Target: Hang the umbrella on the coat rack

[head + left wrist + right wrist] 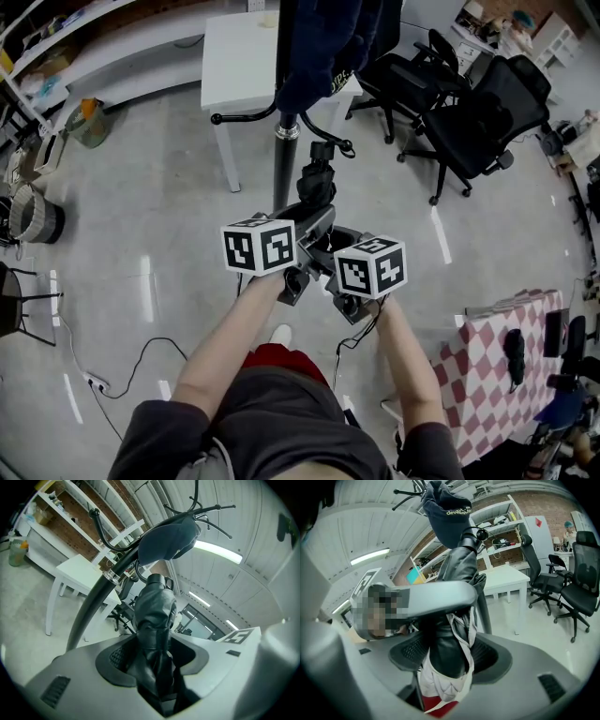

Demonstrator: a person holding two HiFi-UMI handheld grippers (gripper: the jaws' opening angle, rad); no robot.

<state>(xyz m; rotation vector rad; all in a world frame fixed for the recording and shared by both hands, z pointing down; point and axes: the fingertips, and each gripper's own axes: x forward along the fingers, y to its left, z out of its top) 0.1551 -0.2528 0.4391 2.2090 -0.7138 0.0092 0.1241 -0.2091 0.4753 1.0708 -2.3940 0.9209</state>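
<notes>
A folded black umbrella (316, 187) stands upright right beside the coat rack's black pole (284, 159), its top end close to a curved hook (336, 142). Both grippers grip its lower part. My left gripper (314, 225) is shut on the umbrella (154, 616), whose fabric fills the gap between the pads. My right gripper (330, 248) is shut on the umbrella (457, 597) just below, where a pale strap hangs; the left gripper's finger (431, 599) crosses above it. A navy cap (450, 513) hangs on the rack overhead.
A white table (239, 56) stands just behind the rack. Black office chairs (478, 122) are at the right. A checked cloth (497, 356) covers a table at the lower right. A cable (141, 361) lies on the floor at the left, and a basket (33, 220) stands further left.
</notes>
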